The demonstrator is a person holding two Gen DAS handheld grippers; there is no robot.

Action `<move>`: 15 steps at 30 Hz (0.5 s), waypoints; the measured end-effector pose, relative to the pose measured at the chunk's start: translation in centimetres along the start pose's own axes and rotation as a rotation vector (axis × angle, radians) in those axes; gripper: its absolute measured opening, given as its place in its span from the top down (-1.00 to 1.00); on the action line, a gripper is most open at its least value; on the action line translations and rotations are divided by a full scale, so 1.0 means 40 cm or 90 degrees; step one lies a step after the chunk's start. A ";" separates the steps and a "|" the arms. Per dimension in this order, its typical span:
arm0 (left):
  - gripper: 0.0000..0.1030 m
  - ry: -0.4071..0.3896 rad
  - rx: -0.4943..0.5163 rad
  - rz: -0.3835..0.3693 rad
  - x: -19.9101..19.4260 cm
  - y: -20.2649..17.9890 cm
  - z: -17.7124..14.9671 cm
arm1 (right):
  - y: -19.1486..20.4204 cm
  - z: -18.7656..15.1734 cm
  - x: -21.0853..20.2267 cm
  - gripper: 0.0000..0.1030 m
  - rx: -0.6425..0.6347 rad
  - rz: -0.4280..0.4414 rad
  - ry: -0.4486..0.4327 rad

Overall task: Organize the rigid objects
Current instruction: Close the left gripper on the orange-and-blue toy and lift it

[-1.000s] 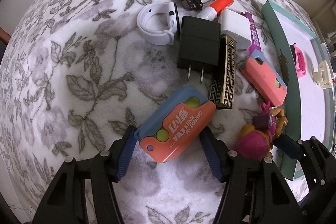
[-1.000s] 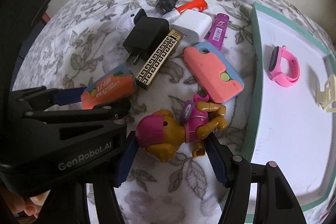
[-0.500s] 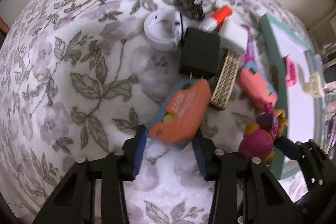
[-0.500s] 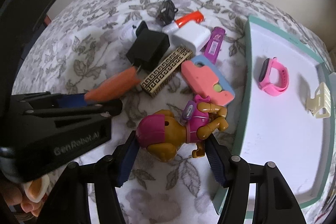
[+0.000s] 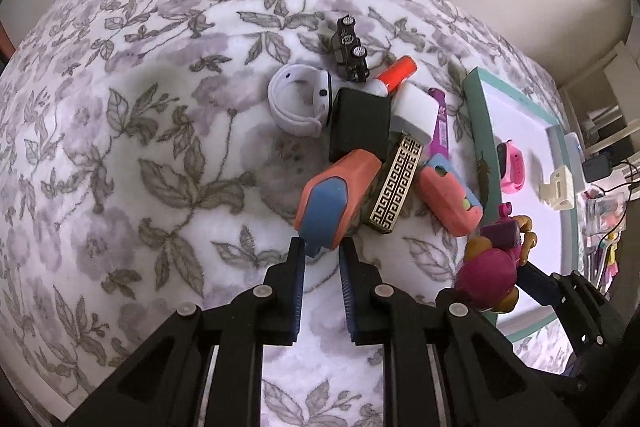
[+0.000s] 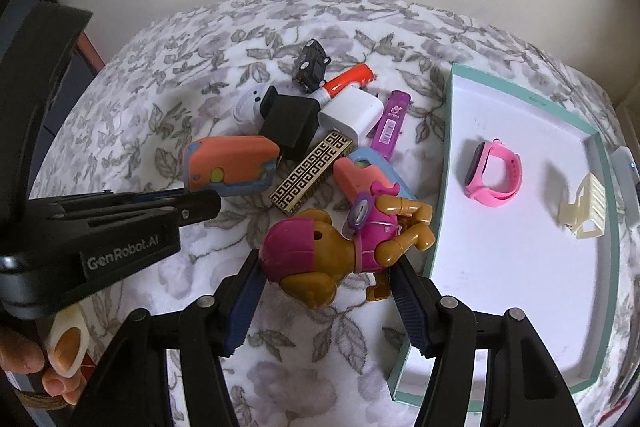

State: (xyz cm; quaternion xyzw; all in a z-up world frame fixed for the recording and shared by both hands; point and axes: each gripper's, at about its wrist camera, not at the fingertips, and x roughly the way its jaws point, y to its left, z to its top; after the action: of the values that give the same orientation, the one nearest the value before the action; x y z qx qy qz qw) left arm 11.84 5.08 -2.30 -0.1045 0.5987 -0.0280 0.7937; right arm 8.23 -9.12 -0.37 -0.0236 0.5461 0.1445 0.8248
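Sorting barely begun: only a pink watch [image 6: 494, 175] and a cream clip [image 6: 585, 211] lying inside the teal-rimmed tray [image 6: 442, 163], well apart from each other

Still out on the floral bed cover [image 5: 120, 147], in a tight cluster just beside the tray: white watch band [image 5: 296, 103], toy car [image 5: 351, 49], orange-capped tube [image 5: 394, 75], black charger [image 5: 360, 123], white charger [image 5: 414, 109], purple lighter [image 5: 440, 125], gold-patterned bar [image 5: 396, 195], second orange knife toy [image 5: 450, 201]

Most of the pile therefore left to move, judging by how things lie

Left tool [image 5: 322, 259] narrowed onto the orange-and-blue carrot knife toy [image 5: 336, 197], gripping it by its lower end, the toy raised and tilted over the pile; seen from the right wrist view at [image 6: 230, 165] as lifted clear of the cover, though exact clearance hard to tell

Right tool [image 6: 326, 287] fairly wide around the brown and pink dog figure [image 6: 332, 243], fingers [image 6: 248, 301] flanking head and legs; contact on both sides likely, firm squeeze not certain; figure apparently held just beside the tray's near rim

Both held items probably bound for the tray next
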 end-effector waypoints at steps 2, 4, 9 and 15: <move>0.67 -0.011 0.002 0.000 -0.017 -0.010 -0.001 | -0.001 0.001 -0.004 -0.26 0.001 -0.002 -0.004; 0.90 -0.019 0.002 -0.005 -0.032 -0.009 0.002 | -0.004 0.002 -0.008 -0.26 0.001 -0.003 -0.005; 0.90 -0.032 0.002 -0.009 -0.054 -0.006 0.002 | -0.008 0.000 -0.009 -0.26 0.000 -0.004 -0.003; 0.90 -0.019 -0.026 -0.020 -0.013 0.013 0.013 | -0.015 0.001 -0.010 -0.26 0.005 -0.005 -0.002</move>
State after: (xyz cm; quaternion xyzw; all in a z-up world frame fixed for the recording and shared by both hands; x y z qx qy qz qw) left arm 12.15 5.74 -1.80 -0.1305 0.5853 -0.0269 0.7998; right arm 8.30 -9.79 -0.09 -0.0223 0.5454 0.1390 0.8263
